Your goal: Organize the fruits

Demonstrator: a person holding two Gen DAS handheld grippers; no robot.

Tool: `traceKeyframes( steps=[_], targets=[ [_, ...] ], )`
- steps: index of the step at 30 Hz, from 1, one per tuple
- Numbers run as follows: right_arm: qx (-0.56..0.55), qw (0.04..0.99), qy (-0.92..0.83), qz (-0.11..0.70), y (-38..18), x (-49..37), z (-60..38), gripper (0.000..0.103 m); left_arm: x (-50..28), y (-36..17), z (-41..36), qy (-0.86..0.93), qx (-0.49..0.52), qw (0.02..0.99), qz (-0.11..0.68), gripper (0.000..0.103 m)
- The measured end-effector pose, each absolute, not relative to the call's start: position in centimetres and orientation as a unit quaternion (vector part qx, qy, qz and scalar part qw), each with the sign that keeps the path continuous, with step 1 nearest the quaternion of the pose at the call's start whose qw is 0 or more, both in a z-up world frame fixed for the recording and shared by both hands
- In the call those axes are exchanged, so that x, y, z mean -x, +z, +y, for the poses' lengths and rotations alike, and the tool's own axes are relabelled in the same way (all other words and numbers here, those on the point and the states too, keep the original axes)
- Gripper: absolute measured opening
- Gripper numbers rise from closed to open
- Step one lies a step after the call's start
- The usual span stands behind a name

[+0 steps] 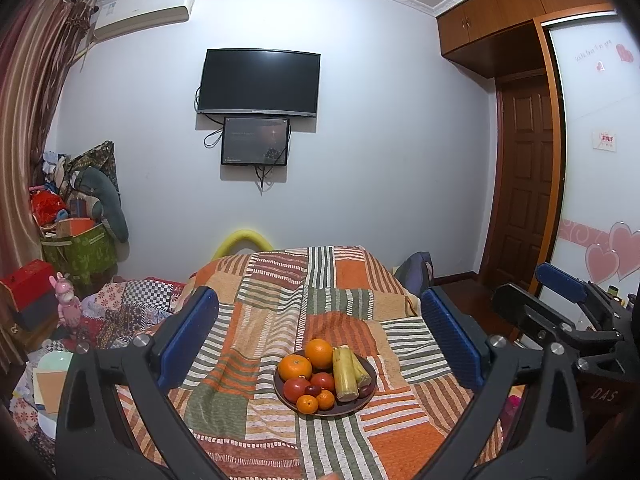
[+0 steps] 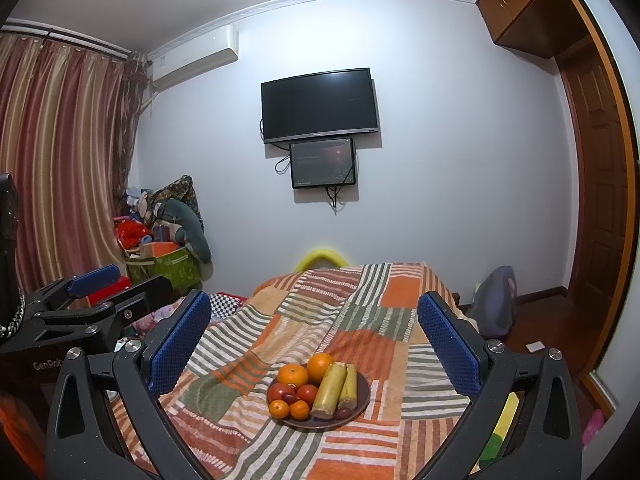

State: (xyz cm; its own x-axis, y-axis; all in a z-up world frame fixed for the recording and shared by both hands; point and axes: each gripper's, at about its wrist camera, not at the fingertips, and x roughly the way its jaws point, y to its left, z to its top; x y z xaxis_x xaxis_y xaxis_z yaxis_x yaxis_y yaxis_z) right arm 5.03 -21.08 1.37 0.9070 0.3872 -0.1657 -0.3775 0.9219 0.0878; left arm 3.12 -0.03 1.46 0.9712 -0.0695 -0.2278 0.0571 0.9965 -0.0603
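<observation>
A dark brown plate [image 1: 370, 376] sits on a patchwork striped blanket [image 1: 280, 312]. On it lie two large oranges [image 1: 319, 353], small tangerines [image 1: 307, 404], red tomatoes [image 1: 297, 387], dark grapes [image 1: 312, 390] and two yellow-green sugarcane pieces [image 1: 345, 374]. The same plate [image 2: 363, 390] with oranges [image 2: 320, 366] and sugarcane [image 2: 330, 390] shows in the right wrist view. My left gripper [image 1: 320, 336] is open and empty, held above and before the plate. My right gripper [image 2: 316, 336] is open and empty, likewise short of the plate. The right gripper also shows in the left wrist view [image 1: 560, 300].
The blanket [image 2: 360, 300] covers a raised surface that drops off at its edges. Cluttered boxes and toys [image 1: 76, 240] stand at the left by the curtains [image 2: 60, 160]. A TV [image 1: 259, 82] hangs on the wall. A wooden door [image 1: 524, 184] and wardrobe are at the right.
</observation>
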Motion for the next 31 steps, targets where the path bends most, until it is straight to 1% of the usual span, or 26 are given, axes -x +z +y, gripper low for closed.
traceKeyframes(
  steps=[31],
  targets=[
    [-0.030, 0.977, 0.190, 0.095, 1.31, -5.22, -21.39, 0.103, -3.68, 1.15, -0.12, -0.047, 0.026, 0.990, 0.128, 0.103]
  ],
)
